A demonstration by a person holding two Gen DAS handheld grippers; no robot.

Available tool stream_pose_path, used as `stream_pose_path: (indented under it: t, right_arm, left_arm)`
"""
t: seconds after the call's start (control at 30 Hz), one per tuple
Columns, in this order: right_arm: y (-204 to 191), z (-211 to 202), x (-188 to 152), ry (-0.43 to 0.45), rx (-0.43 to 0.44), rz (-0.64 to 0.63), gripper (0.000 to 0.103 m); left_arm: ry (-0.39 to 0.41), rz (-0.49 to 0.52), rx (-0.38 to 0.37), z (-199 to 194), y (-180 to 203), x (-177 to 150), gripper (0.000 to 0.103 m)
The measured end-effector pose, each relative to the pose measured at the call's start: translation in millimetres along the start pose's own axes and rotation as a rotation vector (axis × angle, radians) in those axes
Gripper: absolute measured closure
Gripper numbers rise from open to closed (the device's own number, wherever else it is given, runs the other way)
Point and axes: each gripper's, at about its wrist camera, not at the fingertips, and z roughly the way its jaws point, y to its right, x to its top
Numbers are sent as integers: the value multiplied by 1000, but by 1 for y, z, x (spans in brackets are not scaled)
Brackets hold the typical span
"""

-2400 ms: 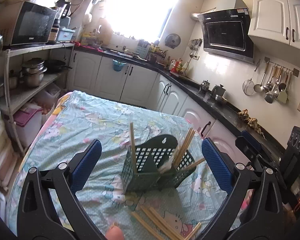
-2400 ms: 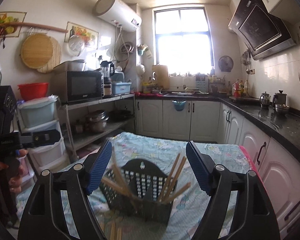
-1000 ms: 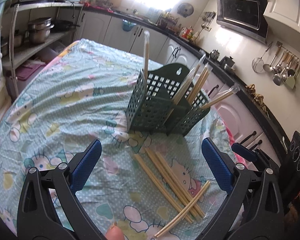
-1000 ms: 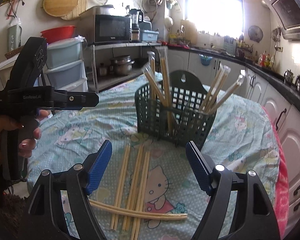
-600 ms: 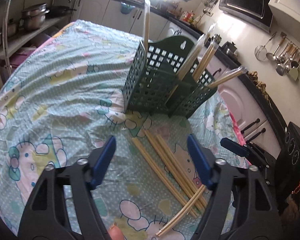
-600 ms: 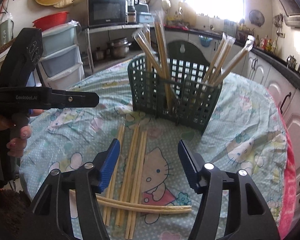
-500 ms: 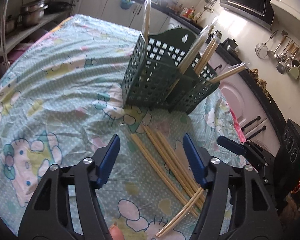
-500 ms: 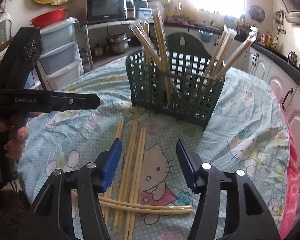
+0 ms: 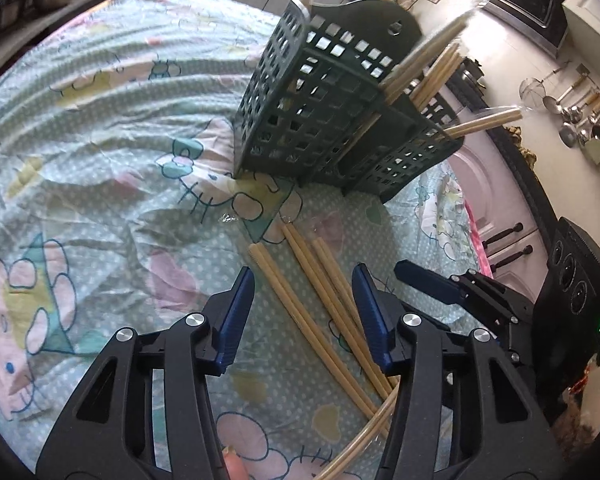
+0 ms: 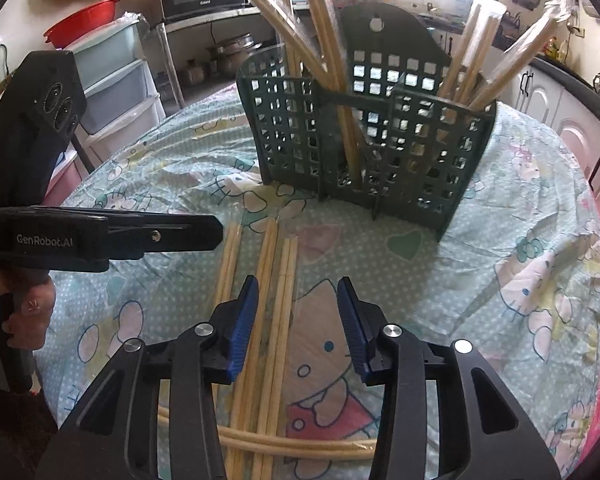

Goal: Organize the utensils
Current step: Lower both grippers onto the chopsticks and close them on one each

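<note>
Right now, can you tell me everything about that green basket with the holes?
The green basket is a dark green plastic utensil holder with square-holed grid walls, a divider making compartments, and a tall rounded back with a hanging hole. It stands upright on the cartoon-cat tablecloth. Wrapped chopsticks lean out of its compartments. More chopsticks lie on the cloth before it; neither gripper touches it.

One green holder, two grippers, and several wrapped chopstick pairs; exact count unclear.
</note>
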Motion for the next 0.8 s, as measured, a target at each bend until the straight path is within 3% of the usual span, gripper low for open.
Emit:
stream_pose_path:
  t: [0.37,0.67,0.8]
  right_arm:
    - [8,29,13,-84,45,48,73]
    - [9,45,24,-114,42,57,77]
    - [13,51,27,-130,45,78,80]
  left_arm:
    - [-45,-60,17,20,-15,16,63]
    - [-53,-62,55,27,-21,19,71]
    - [-49,-56,82,29,-22,19,81]
